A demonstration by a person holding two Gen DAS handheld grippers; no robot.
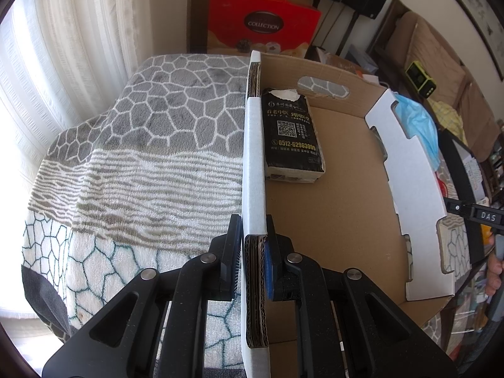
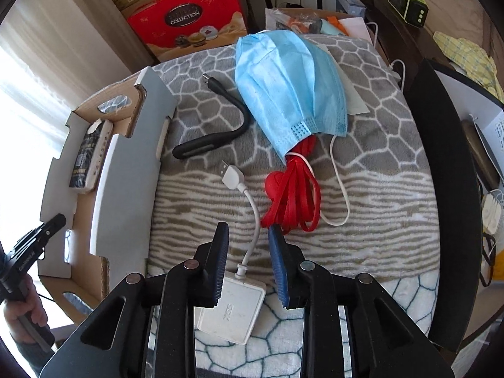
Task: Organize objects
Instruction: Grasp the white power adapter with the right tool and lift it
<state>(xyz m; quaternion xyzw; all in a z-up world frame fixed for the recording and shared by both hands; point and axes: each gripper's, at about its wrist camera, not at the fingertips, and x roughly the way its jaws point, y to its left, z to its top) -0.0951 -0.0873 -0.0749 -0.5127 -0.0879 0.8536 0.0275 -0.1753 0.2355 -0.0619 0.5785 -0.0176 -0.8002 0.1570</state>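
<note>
My left gripper (image 1: 254, 220) is shut on the near side wall of an open cardboard box (image 1: 253, 157). A black tissue pack (image 1: 293, 135) lies inside against that wall. The box (image 2: 126, 170) and pack (image 2: 86, 157) also show at the left of the right wrist view. My right gripper (image 2: 249, 230) is open above a white USB adapter (image 2: 231, 312), whose white cable (image 2: 252, 201) runs between the jaws. Ahead lie a red cable bundle (image 2: 293, 198), a blue face mask (image 2: 289, 88) and a black bent USB light (image 2: 214, 135), all on the patterned blanket.
The grey and white blanket (image 1: 141, 157) covers the table. A red gift box (image 2: 186, 22) stands behind it. A dark chair back (image 2: 447, 189) is at the right. Small clutter (image 2: 315, 22) lies at the far edge. A green device (image 2: 408, 4) sits beyond.
</note>
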